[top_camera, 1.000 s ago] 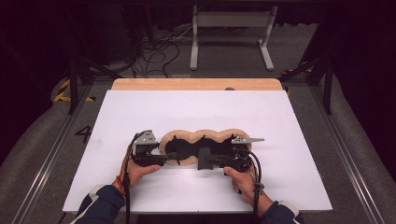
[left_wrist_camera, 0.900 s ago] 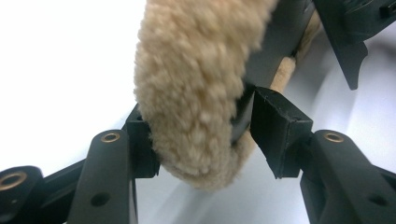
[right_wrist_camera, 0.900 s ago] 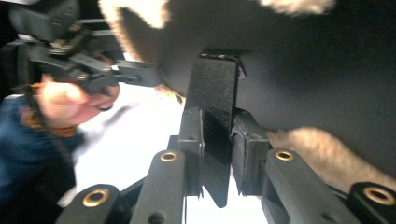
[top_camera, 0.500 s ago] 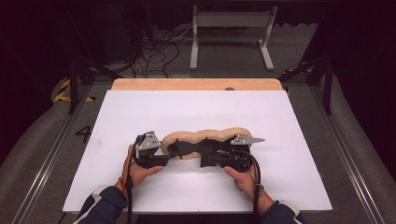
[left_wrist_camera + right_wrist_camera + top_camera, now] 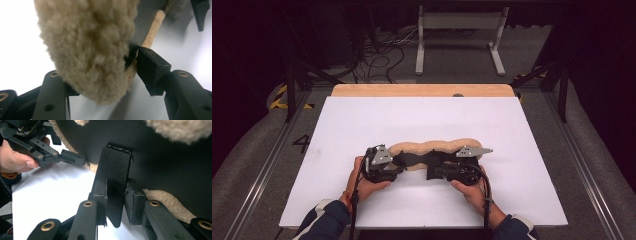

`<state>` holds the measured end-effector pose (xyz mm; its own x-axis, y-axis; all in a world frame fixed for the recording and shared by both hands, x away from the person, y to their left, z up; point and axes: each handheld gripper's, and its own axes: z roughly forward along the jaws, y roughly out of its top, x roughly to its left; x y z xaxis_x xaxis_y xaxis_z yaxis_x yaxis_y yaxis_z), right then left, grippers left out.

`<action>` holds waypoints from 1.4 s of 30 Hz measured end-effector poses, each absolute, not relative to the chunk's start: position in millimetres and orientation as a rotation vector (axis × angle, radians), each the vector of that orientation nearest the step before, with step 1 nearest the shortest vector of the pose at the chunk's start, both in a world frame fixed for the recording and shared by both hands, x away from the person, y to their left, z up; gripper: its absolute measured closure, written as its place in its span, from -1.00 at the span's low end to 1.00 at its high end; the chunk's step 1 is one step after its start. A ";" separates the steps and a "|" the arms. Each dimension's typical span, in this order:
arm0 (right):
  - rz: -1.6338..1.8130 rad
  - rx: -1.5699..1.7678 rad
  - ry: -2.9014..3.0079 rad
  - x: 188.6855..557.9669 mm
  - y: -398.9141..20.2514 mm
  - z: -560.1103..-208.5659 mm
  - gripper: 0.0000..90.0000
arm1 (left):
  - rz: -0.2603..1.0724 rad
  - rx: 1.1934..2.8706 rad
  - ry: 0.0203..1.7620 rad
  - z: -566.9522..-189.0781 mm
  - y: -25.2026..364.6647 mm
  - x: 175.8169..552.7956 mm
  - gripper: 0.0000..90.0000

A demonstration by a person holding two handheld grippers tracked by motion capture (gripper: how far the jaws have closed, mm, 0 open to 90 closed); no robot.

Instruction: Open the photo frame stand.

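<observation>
Left hand-held gripper (image 5: 105, 75) clamps fleece pad (image 5: 87, 42) | right hand-held gripper (image 5: 115, 197) clamps black strap (image 5: 113, 175)

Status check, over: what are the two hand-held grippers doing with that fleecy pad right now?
Left hand-held gripper clamps the fleecy pad at its end. Right hand-held gripper pinches its black strap. White table, nothing in the way.

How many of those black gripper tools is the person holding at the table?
2. The left gripper is in the person's left hand, at the left end of the fleecy pad. The right gripper is in the right hand, clamped on the pad's black strap.
</observation>
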<state>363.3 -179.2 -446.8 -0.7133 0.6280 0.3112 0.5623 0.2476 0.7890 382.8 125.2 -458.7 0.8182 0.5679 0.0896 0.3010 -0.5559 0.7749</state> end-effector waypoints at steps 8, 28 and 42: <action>1.403 1.099 2.434 359.5 -173.2 -448.6 0.67 | 0.487 2.199 0.648 -459.6 122.8 382.9 -0.03; 1.317 0.963 2.397 337.8 -181.4 -437.1 0.59 | 0.412 2.125 0.661 -456.2 140.9 378.2 -0.17; 1.273 0.889 2.345 320.0 -198.0 -422.2 0.59 | 0.452 2.139 0.612 -448.5 149.4 365.9 -0.38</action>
